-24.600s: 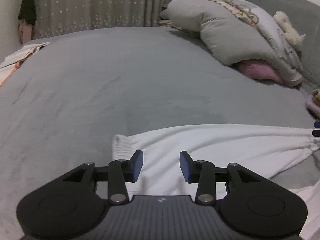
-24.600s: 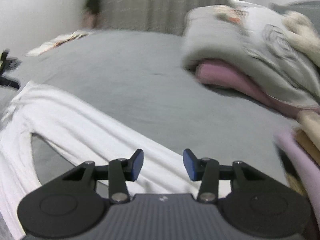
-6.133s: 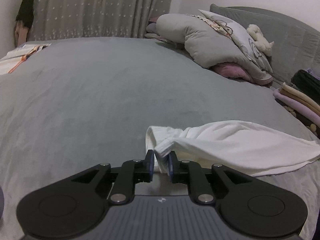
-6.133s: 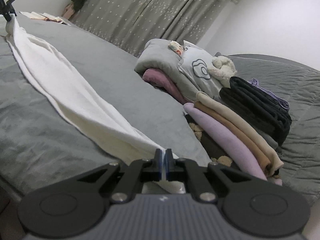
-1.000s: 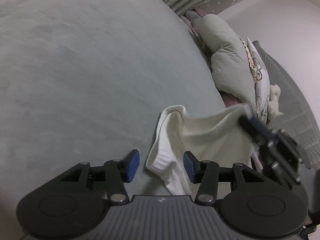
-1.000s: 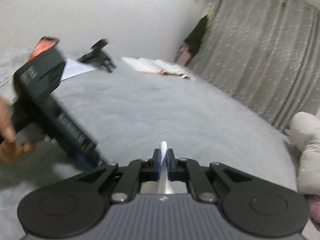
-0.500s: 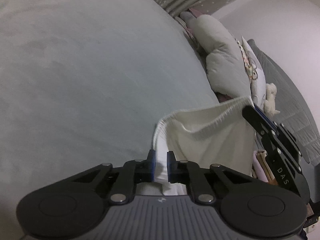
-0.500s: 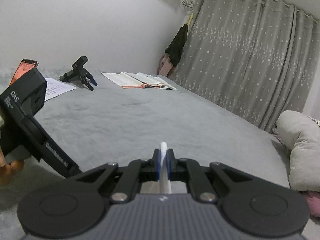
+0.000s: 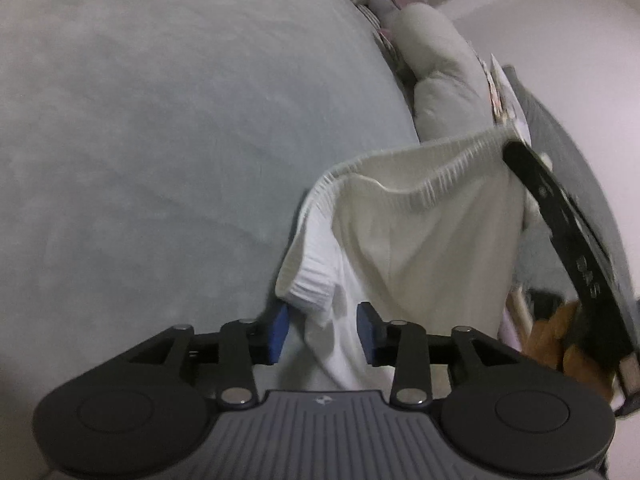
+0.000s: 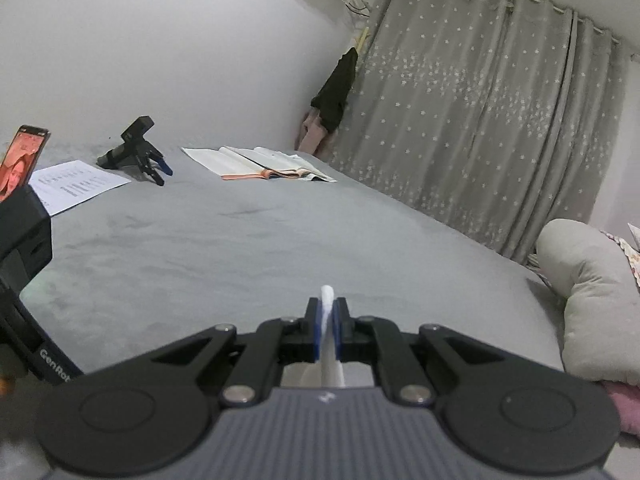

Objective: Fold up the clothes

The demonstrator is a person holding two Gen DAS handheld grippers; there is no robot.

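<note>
A white garment [image 9: 420,240] with a ribbed hem hangs above the grey bed [image 9: 160,140]. In the left wrist view my left gripper [image 9: 322,334] has its jaws opening. A fold of the ribbed hem droops between the blue pads [image 9: 278,332], and they do not press on it. At the upper right, the black body of the right-hand tool [image 9: 560,220] holds up the far stretch of the hem. In the right wrist view my right gripper [image 10: 327,328] is shut on a thin white edge of the garment [image 10: 327,294].
Grey pillows [image 10: 592,300] lie at the right and a curtain [image 10: 480,120] hangs behind the bed. An open book [image 10: 264,164], a paper sheet [image 10: 76,184], a small black stand [image 10: 134,152] and a phone [image 10: 24,156] are at the bed's far left.
The left jaws stood open, pinched the ribbed hem half a second ago, and have parted again around it. The right gripper has stayed shut on the garment's edge.
</note>
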